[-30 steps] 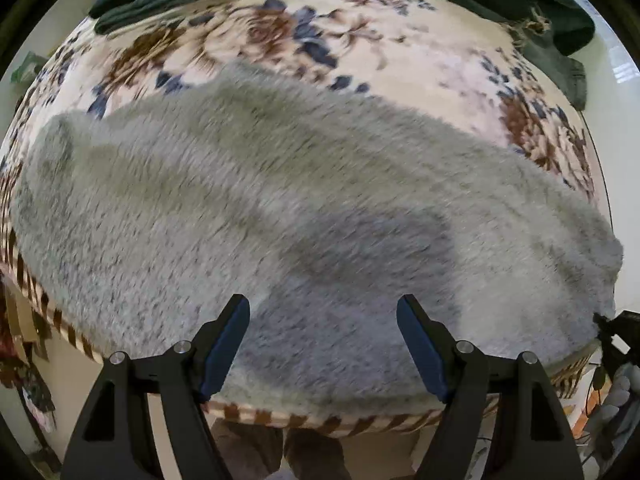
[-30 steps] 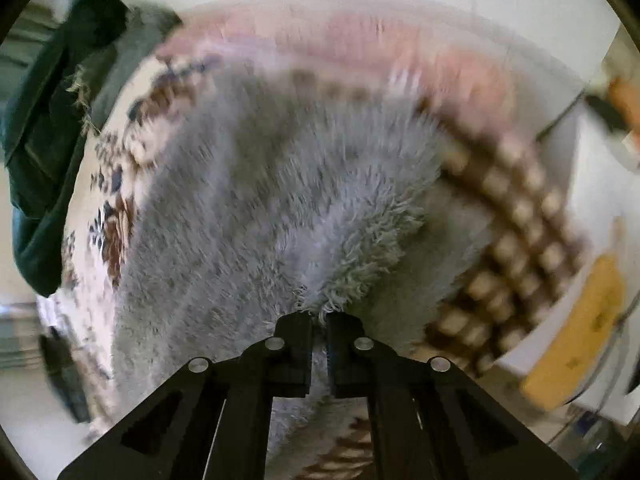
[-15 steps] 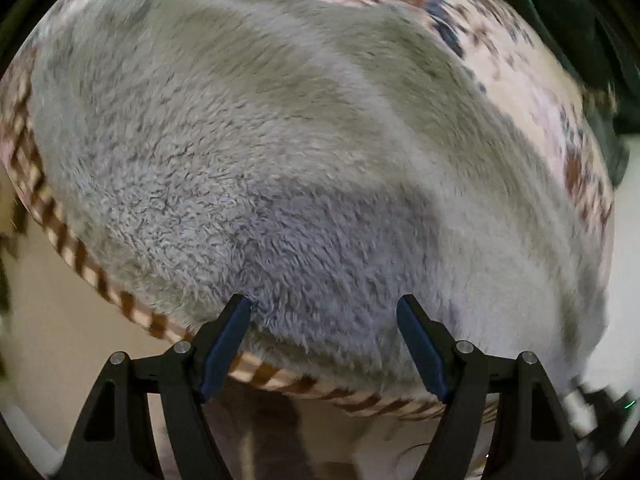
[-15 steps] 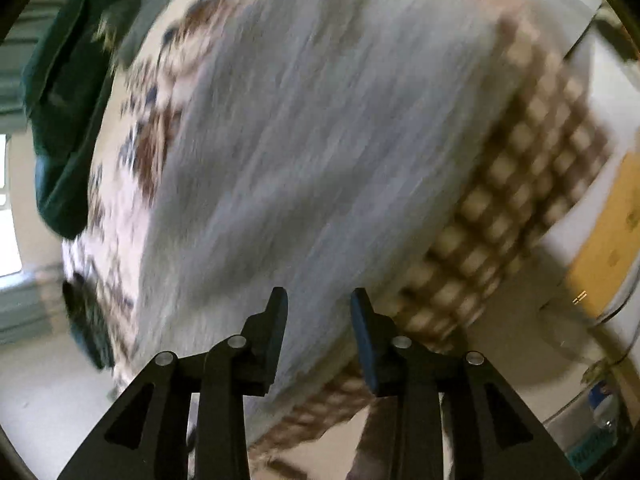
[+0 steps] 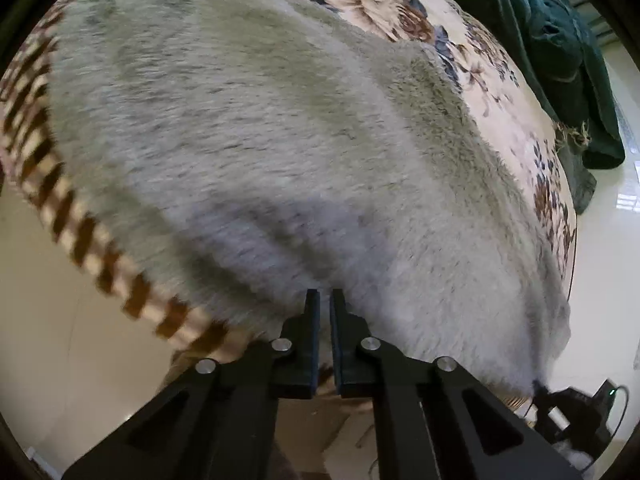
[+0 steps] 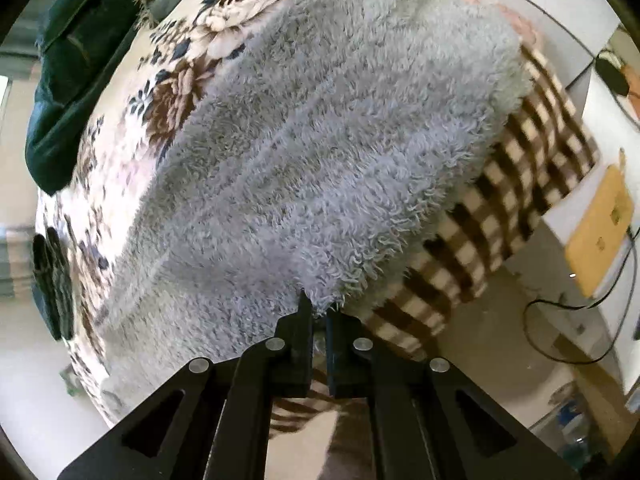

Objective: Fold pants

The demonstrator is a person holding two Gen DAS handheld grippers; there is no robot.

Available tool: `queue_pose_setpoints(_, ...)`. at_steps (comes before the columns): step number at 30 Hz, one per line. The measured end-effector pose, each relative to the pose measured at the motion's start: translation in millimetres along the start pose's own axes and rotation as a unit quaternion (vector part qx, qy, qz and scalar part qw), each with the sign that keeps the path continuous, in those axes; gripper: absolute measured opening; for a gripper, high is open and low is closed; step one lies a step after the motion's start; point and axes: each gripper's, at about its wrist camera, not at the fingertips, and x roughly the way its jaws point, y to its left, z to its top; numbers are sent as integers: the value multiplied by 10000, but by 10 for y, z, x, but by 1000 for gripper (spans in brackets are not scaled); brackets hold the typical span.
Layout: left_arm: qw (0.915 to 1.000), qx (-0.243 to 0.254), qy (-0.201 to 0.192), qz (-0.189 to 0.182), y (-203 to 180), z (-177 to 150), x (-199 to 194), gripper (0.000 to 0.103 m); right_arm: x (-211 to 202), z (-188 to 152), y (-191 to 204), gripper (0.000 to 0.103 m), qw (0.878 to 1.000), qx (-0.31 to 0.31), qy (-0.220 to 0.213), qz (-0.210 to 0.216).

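Note:
The pants are fluffy grey fleece (image 5: 280,152), spread flat across a bed with a floral blanket (image 5: 500,92). My left gripper (image 5: 325,296) is shut on the near edge of the pants at the bed's front edge. In the right wrist view the same grey pants (image 6: 320,152) fill the middle. My right gripper (image 6: 318,308) is shut on their near corner, where the fleece bunches between the fingers.
A dark green garment (image 5: 560,52) lies at the far side of the bed; it also shows in the right wrist view (image 6: 80,60). The blanket's brown checked border (image 6: 500,208) hangs over the bed edge. A white desk with a yellow box (image 6: 600,232) and cables stands to the right.
My left gripper has closed from wide open onto the pants' near edge. My right gripper, shut a second ago and briefly partly open, has closed again on the pants' corner.

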Motion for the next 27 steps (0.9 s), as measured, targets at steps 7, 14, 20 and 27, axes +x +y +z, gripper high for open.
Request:
queue_pose_setpoints(7,9972,-727,142,140,397,114,-39,11,203,-30,53,33,9980,-82,598,208)
queue_pose_setpoints(14,9900,-1050,-824,457,912,687,-485,55,552,-645,624,42,9882,-269,1285,789)
queue_pose_setpoints(20,9792,-1580,-1151,542,1424,1403,-433,55,788,-992,960,12,9948,-204,815,580)
queue_pose_setpoints(27,9821,-1121,-1490,252,1509,1629,-585,7,581,-1256,1286,6,9975,-628,310,81)
